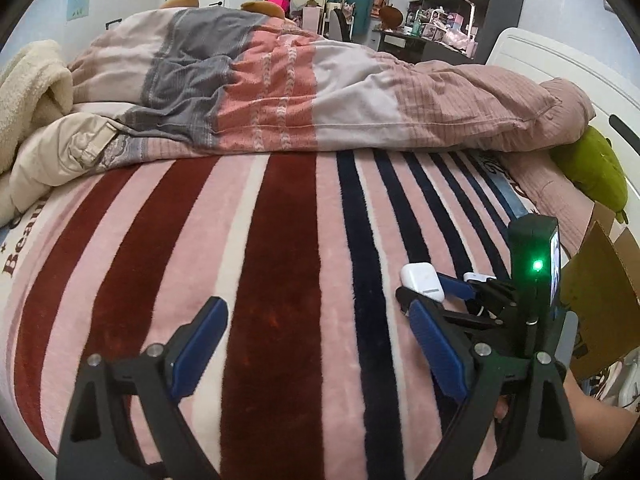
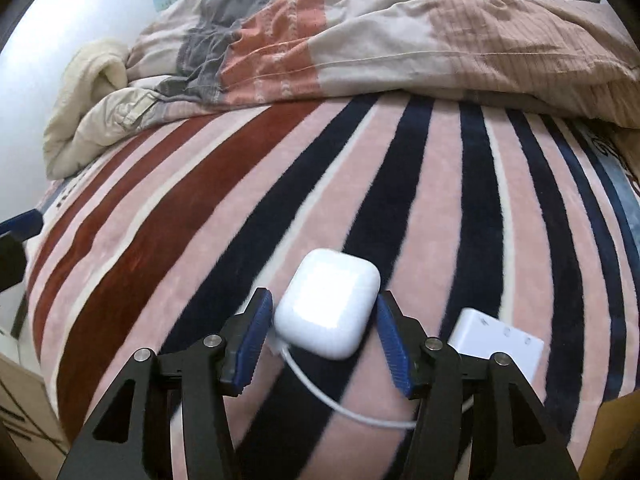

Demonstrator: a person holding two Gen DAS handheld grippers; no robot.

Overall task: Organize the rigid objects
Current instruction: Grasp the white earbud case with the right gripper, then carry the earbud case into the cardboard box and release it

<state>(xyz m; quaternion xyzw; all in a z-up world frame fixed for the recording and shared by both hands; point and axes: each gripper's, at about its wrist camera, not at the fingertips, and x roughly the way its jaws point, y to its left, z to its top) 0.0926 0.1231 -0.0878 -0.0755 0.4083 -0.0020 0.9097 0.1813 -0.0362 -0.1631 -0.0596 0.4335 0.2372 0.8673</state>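
Note:
A white earbud case (image 2: 329,309) sits between the blue pads of my right gripper (image 2: 324,320), with a white cable (image 2: 340,400) running from its near end. The jaws close around the case and the pads touch its sides. A white charger block (image 2: 496,342) lies just right of the right finger. In the left wrist view the same case (image 1: 422,282) shows held in the right gripper (image 1: 440,286) at the lower right. My left gripper (image 1: 316,324) is wide open and empty above the striped blanket (image 1: 280,280).
A rumpled quilt (image 1: 280,92) covers the far half of the bed. A cream fleece (image 1: 32,80) lies at the far left. A green plush (image 1: 596,172) and a cardboard box (image 1: 600,292) sit at the right edge. Another cardboard box (image 2: 24,412) stands at lower left.

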